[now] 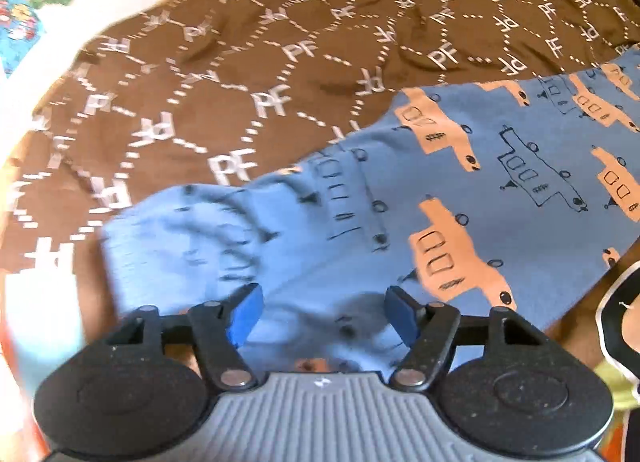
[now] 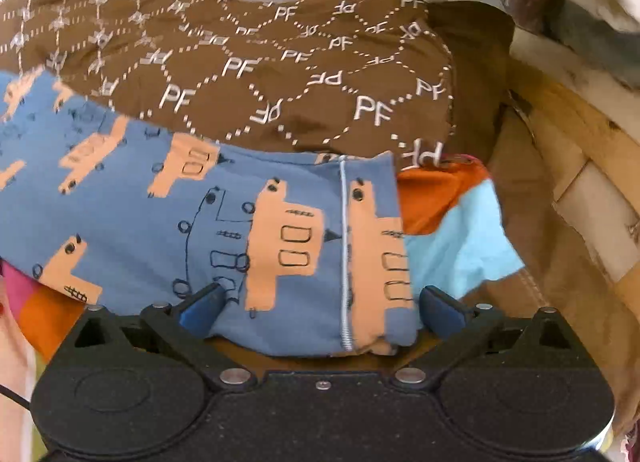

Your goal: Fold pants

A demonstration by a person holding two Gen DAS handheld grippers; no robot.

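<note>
I am seeing the brown bedcover (image 1: 248, 74) with white "PF" letters filling the frame from 9 to 1 o'clock. The blue pants (image 1: 500, 182), printed with orange trucks, are lying on it from 6 toward 3 o'clock, their near end bunching and blurring. My left gripper (image 1: 323, 312) is standing open above this cloth, gripping nothing. My right gripper (image 2: 320, 308) is gaping wide over the folded edge, also holding nothing.

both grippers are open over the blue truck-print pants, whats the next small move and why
Probably close the right gripper on the near edge of the blue pants. Its jaws stand wide with the seamed end between them, not pinched. The left gripper is likewise open over the rumpled paler end, so neither holds cloth. The pants lie flat on the brown PF-print cover, ready to lift.
</note>
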